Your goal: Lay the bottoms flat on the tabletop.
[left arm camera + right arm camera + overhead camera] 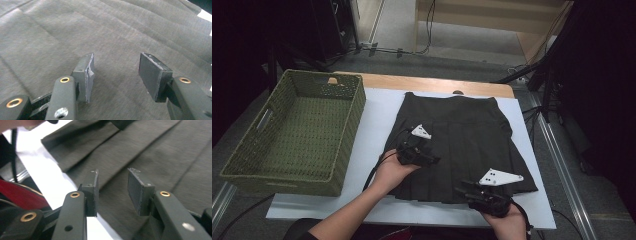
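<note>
Skirt point(462, 145): dark, pleated, spread flat on the white sheet point(377, 120) at table centre, waistband at 12 o'clock, hem at 6 o'clock.

Left gripper point(432, 159): over the skirt's left half, about 9 o'clock from the skirt's middle. In the left gripper view its jaws stand apart above the cloth point(105, 32), nothing between the pads point(153, 72).

Right gripper point(462, 191): at the hem, near 5 o'clock. In the right gripper view its jaws stand apart, narrower, with nothing pinched; the skirt's edge point(75, 152) and the sheet point(50, 175) lie beyond.

Basket point(347, 135): green, woven, at 9 o'clock of the skirt, well apart.
</note>
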`<state>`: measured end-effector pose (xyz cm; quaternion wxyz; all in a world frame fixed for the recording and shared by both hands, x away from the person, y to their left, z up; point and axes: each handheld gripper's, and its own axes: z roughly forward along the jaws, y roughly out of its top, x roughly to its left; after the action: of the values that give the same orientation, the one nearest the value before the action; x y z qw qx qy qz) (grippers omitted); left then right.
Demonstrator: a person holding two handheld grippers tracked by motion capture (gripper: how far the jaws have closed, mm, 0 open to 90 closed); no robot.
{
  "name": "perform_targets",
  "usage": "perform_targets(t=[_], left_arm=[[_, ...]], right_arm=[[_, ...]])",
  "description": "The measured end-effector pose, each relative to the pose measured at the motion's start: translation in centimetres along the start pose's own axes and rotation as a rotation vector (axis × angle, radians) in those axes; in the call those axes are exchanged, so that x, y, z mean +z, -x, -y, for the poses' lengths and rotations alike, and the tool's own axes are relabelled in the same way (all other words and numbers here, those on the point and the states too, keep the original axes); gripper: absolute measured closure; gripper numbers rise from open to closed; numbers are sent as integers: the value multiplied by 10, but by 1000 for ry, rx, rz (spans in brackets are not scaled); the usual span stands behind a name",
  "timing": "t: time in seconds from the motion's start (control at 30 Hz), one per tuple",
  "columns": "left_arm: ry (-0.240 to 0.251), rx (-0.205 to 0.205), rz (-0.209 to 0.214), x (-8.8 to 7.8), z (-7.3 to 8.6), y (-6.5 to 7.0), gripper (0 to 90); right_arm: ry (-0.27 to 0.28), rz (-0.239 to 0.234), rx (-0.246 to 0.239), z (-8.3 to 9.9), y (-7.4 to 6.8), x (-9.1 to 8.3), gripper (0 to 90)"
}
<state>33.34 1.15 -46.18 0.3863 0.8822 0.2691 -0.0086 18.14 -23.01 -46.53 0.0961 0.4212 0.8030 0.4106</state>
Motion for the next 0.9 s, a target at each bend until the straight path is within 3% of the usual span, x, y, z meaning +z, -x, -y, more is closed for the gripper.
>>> perform_targets(t=[0.2,0.37,0.5,0.9], left_arm=[[15,6,18,-9,2,-3,417],[5,3,36,-10,5,-6,332],[11,10,37,-12,5,-6,297],[15,-8,43,-17,9,-11,226]], right_arm=[[5,30,1,2,17,-3,517],[32,63,32,1,32,-10,411],[23,84,75,5,47,-15,365],[-36,139,112,19,67,-9,408]])
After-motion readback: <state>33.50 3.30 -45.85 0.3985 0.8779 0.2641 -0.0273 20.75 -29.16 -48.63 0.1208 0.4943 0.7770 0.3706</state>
